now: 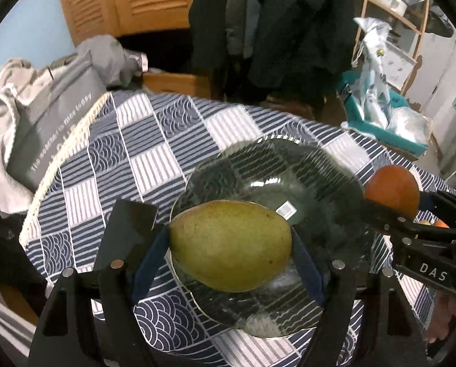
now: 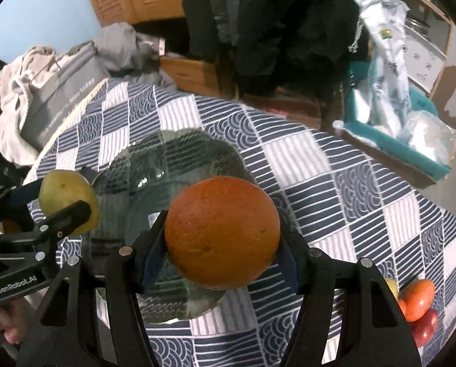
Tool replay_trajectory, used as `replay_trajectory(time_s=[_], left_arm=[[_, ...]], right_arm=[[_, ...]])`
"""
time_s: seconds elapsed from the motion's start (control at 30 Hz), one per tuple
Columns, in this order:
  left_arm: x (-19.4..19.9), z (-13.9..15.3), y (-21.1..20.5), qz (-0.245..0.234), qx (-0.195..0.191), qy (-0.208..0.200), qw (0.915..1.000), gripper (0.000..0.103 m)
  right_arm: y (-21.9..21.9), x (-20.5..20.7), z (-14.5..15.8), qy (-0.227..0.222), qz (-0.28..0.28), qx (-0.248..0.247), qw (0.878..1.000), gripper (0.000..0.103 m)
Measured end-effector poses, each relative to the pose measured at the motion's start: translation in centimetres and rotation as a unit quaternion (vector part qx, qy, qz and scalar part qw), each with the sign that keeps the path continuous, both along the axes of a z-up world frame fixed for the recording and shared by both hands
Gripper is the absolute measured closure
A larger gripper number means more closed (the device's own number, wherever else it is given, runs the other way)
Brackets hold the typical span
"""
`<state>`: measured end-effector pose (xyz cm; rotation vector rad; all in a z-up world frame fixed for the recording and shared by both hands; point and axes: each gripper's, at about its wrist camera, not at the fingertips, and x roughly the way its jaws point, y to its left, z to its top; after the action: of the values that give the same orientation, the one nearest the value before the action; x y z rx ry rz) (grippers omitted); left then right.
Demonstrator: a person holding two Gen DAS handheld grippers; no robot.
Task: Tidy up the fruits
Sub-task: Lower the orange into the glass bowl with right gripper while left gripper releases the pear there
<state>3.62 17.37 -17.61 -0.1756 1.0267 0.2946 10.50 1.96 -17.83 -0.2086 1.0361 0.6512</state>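
Observation:
My left gripper (image 1: 230, 240) is shut on a green mango (image 1: 231, 244), its blue pads pressing both ends, above the near rim of a clear glass bowl (image 1: 304, 165) on the checked tablecloth. My right gripper (image 2: 222, 246) is shut on an orange (image 2: 222, 232), held over the bowl's right rim (image 2: 179, 140). The orange (image 1: 393, 191) and the right gripper also show at the right of the left wrist view. At the left of the right wrist view, the mango (image 2: 65, 197) sits in the left gripper. The bowl looks empty.
Several red and orange fruits (image 2: 419, 299) lie on the cloth (image 2: 335, 189) at the near right. A grey bag (image 1: 50, 122) and crumpled clothes sit past the table's left edge. A teal tray (image 1: 390, 128) with plastic bags stands behind right. Dark coats hang behind.

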Motion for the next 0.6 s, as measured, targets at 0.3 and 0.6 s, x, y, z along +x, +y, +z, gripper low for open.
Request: replay_trajectory(time_s=[0.3, 0.6], left_arm=[[0.1, -2.7, 1.0, 0.002, -0.022, 0.041, 0.9989, 0.022], [0.1, -4.6, 1.1, 0.000, -0.032, 0.065, 0.9974, 0.022]], right_arm=[[1.8, -0.3, -2.0, 0.013, 0.025, -0.022, 0.999, 0.039], [2.0, -0.5, -3.1, 0.029, 0.035, -0.028, 0.999, 0.039]])
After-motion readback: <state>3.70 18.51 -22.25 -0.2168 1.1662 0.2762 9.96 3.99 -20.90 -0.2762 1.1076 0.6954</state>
